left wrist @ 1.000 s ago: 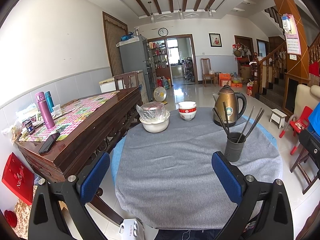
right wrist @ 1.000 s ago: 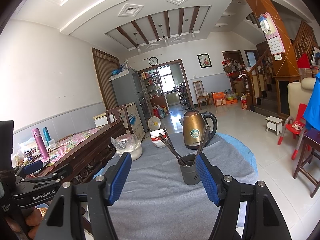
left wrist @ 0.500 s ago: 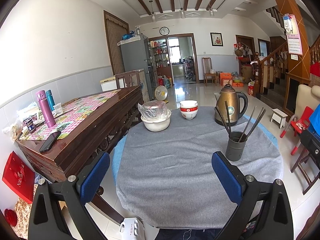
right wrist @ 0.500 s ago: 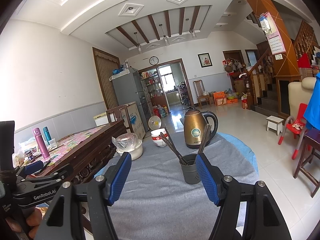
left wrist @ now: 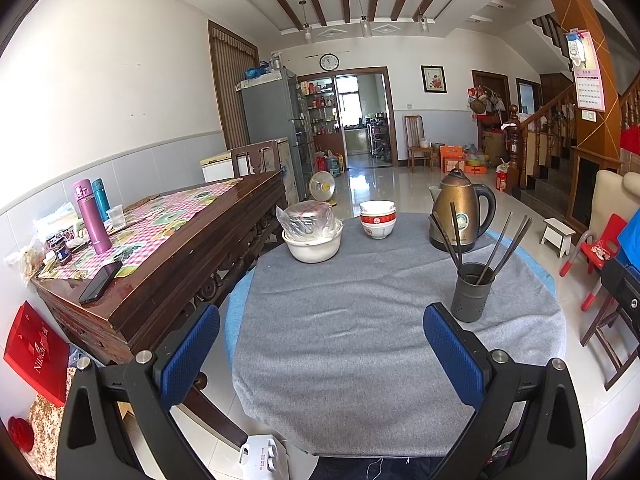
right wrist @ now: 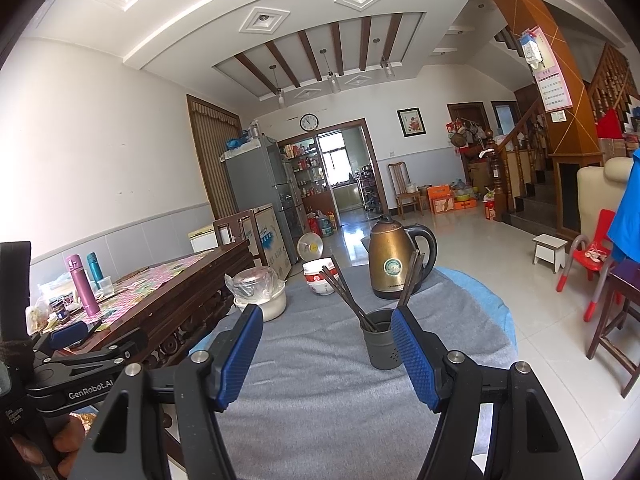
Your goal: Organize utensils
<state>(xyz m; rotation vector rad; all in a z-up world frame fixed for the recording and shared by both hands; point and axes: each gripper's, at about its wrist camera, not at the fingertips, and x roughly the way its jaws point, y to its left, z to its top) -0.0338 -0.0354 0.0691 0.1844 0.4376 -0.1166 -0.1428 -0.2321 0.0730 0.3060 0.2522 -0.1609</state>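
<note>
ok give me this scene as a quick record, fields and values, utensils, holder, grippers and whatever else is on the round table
surface: round table under a grey cloth
utensils: dark chopsticks standing splayed in the holder
holder: dark perforated cup, upright, right side of table
left gripper: open, empty, above the near table edge
right gripper: open, empty, facing the holder, not touching
far side: bronze kettle, stacked red and white bowls, white pot with a plastic-wrapped lid

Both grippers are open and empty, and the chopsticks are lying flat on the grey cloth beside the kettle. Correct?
Not quite. The chopsticks stand in the dark holder, as the left wrist view shows. Left gripper and right gripper are open and empty; the kettle stands behind.
</note>
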